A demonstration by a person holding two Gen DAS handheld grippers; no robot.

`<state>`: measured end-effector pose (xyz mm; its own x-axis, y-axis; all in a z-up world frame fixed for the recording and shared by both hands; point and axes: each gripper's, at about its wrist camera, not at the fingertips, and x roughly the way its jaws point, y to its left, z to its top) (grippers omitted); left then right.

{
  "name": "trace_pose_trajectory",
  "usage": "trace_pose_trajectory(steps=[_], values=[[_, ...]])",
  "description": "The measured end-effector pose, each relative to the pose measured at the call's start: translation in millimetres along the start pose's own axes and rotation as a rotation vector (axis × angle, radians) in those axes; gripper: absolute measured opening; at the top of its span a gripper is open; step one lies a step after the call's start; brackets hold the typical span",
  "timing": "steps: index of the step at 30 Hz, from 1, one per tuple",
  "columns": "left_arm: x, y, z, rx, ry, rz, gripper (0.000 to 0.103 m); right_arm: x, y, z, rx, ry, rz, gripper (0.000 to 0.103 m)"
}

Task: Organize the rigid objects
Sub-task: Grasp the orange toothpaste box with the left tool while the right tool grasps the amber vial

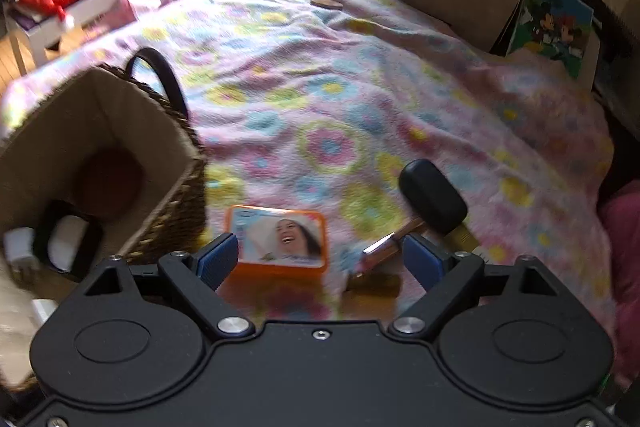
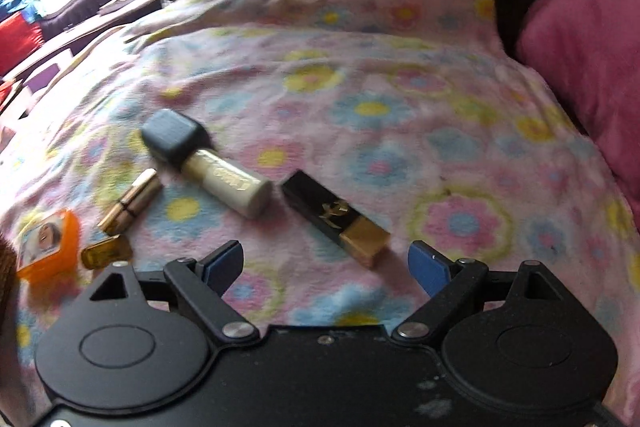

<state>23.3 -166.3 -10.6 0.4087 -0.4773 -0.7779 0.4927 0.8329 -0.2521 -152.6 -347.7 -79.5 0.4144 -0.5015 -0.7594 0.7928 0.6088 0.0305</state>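
Since the left gripper (image 1: 316, 259) is spread wide and empty, the orange box (image 1: 280, 241) just ahead between its fingers seems lined up for grasping, a wicker basket (image 1: 176, 203) waiting to its left. Ahead of the right gripper (image 2: 326, 265), likewise open and empty, a black-and-gold lipstick case (image 2: 336, 217) lies flat on the blanket (image 2: 400, 107).

No legible wording found. The black-and-gold lipstick case (image 2: 337, 217) bears a gold monogram, letters not resolvable; the cream bottle (image 2: 227, 179), at its 10 o'clock, carries blurred gold print. The orange box (image 1: 280, 241) shows a laughing face and unreadable print.
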Motion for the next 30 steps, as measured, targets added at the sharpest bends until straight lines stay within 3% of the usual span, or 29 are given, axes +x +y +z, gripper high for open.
trace_pose_trajectory(steps=[5, 8, 14, 18, 22, 30], values=[[31, -12, 7, -0.011, 0.072, -0.008, 0.086, -6, 29, -8, -0.08, -0.039, 0.088, 0.09], [50, -23, 3, 0.013, 0.12, 0.064, 0.086, -5, 47, -14, -0.121, -0.053, 0.14, 0.09], [69, -33, 1, 0.085, 0.135, 0.208, 0.086, 3, 75, -20, -0.16, -0.052, 0.218, 0.091], [66, -30, 5, 0.077, 0.142, 0.196, 0.086, 10, 94, -22, -0.215, -0.08, 0.225, 0.091], [58, -29, 9, 0.106, 0.103, 0.236, 0.087, 18, 108, -19, -0.226, -0.109, 0.224, 0.091], [52, -14, 16, 0.074, 0.097, 0.246, 0.087, 27, 126, -23, -0.266, -0.1, 0.235, 0.091]])
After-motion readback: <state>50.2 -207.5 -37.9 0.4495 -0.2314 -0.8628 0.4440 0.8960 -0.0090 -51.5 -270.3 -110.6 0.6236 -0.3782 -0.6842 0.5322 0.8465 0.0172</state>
